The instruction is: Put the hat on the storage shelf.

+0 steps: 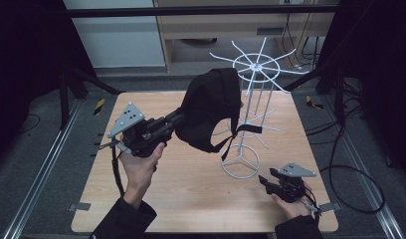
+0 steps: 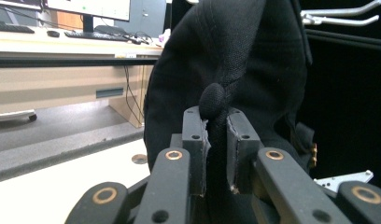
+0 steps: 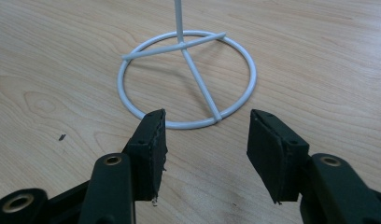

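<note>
While the black cap (image 1: 211, 109) is held clear of the table (image 1: 191, 189), just beside the upper prongs of the white wire rack (image 1: 251, 89), it is gripped by the left gripper (image 1: 167, 121), whose fingers (image 2: 194, 140) are closed almost fully on a fold of the fabric at the crown, the cloth button sitting just above the pads in the left gripper view. One cap is counted, one rack, and two grippers. The cap is judged light and soft: the crown sags and folds under the pinch, so little clamping force should be needed, but the cloth may slip or bunch if it is taken by a thin edge. A firmer hold would be expected at the stiffened brim or along the seamed crown (the brim cannot be clearly made out in these frames), and the rear strap (image 1: 243, 130), seen hanging loose below the cap against the rack's stem, is judged liable to snag on a prong. The rack is thin wire on a ring base (image 3: 186, 81) and is judged light enough to tip or slide if the cap is dragged against it. The right gripper (image 1: 263, 180) is held low over the table near that base, its fingers (image 3: 149, 149) standing wide apart with nothing between them; it is well placed, by judgement, to steady the ring. No damage to cap or rack is noted.
</note>
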`<state>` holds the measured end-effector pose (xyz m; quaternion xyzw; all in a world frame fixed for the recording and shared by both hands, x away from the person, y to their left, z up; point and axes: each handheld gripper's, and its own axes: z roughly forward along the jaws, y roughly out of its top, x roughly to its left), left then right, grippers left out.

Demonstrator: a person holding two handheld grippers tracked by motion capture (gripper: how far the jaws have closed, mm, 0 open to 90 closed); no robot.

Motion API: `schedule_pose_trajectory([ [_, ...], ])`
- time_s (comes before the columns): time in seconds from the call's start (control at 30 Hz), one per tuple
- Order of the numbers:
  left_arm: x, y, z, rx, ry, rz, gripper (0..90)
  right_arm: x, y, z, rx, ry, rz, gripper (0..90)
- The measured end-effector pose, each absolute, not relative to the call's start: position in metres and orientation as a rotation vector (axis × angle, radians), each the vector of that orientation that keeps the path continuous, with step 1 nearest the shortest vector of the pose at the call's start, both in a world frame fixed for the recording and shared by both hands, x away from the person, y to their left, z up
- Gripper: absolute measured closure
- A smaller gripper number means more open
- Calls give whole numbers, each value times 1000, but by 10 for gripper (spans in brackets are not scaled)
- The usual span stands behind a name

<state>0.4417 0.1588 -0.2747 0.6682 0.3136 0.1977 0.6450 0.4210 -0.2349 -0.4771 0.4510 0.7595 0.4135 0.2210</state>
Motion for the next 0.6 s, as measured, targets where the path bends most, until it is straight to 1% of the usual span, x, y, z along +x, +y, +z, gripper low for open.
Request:
schedule_pose_trajectory([
  [0.17, 444, 150, -278, 1551, 711, 445, 786, 421, -235, -477, 1248, 2100, 1147, 470],
  [0.3, 445, 145, -280, 1564, 708, 442, 757, 421, -235, -477, 1248, 2099, 1148, 468],
  [0.4, 445, 145, -281, 1569, 708, 448, 718, 421, -234, -477, 1256, 2099, 1150, 468],
  [0.6, 443, 150, -283, 1578, 701, 460, 610, 421, -234, -477, 1255, 2097, 1147, 467],
])
